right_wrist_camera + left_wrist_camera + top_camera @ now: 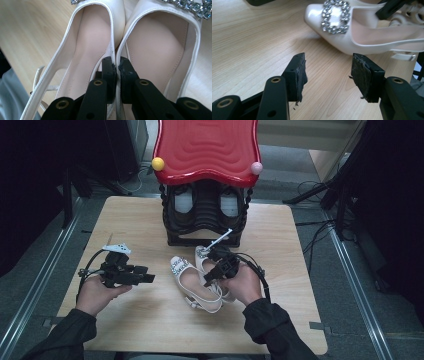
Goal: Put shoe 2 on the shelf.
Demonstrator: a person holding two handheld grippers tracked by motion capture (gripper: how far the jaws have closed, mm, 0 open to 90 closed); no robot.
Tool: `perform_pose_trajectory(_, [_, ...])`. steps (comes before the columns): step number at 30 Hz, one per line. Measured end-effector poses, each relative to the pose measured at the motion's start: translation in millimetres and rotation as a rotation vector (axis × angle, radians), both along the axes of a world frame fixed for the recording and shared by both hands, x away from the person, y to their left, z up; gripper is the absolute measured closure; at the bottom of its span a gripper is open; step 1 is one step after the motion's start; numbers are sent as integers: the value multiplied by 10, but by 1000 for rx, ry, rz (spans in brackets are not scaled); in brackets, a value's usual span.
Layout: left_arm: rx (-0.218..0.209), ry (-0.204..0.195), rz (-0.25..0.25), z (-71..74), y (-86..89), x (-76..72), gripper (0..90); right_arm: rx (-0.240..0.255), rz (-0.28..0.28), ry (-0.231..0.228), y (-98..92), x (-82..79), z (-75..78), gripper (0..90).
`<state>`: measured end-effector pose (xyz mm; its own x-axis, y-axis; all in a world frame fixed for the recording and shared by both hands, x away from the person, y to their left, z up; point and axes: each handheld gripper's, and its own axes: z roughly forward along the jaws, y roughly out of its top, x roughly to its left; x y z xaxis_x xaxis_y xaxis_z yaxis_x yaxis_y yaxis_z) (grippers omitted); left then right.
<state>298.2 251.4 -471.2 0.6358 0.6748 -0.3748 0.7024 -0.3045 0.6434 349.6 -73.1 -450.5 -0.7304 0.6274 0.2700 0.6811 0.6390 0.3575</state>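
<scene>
Two white slingback shoes with rhinestone buckles lie side by side on the wooden table [280, 270]: the left shoe [192, 285] [92, 37] and the right shoe [201, 254] [155, 42]. My right gripper [212, 276] [117, 63] is shut on them. One jaw is inside each shoe, and they pinch the two adjoining side walls together. My left gripper [148, 276] [328, 66] is open with nothing between its pads. It hovers low over bare wood, left of the shoes, pointing at the buckled toe [334, 16] of the left shoe.
A black shoe rack [202, 227] with a red wavy roof [207, 145] stands at the back middle of the table. A pair of dark shoes [184, 200] sits inside it. Bare wood lies to the left and right of the white shoes.
</scene>
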Motion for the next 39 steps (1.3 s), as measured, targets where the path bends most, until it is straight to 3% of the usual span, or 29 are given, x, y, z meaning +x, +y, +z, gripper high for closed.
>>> perform_pose_trajectory(3, [3,0,18,4,60,-27,456,13,68,-28,-6,-1,136,862])
perform_pose_trajectory(6, [-3,-1,37,1,144,-70,456,36,176,-43,-20,20,304,862])
perform_pose_trajectory(12, [-21,-5,79,10,268,-178,457,45,339,-87,-13,45,586,861])
perform_pose_trajectory(15, [-20,-3,94,11,325,-205,457,55,385,-91,7,44,722,861])
perform_pose_trajectory(22, [-22,3,114,6,406,-265,457,159,412,-104,37,42,1111,861])
perform_pose_trajectory(29, [-23,-2,129,-2,448,-291,458,288,415,-168,-1,47,1519,860])
perform_pose_trajectory(32, [-20,0,125,-4,445,-288,457,349,394,-175,-49,59,1662,860])
perform_pose_trajectory(39, [-15,-2,112,-8,419,-260,458,418,332,-244,-119,57,1977,861])
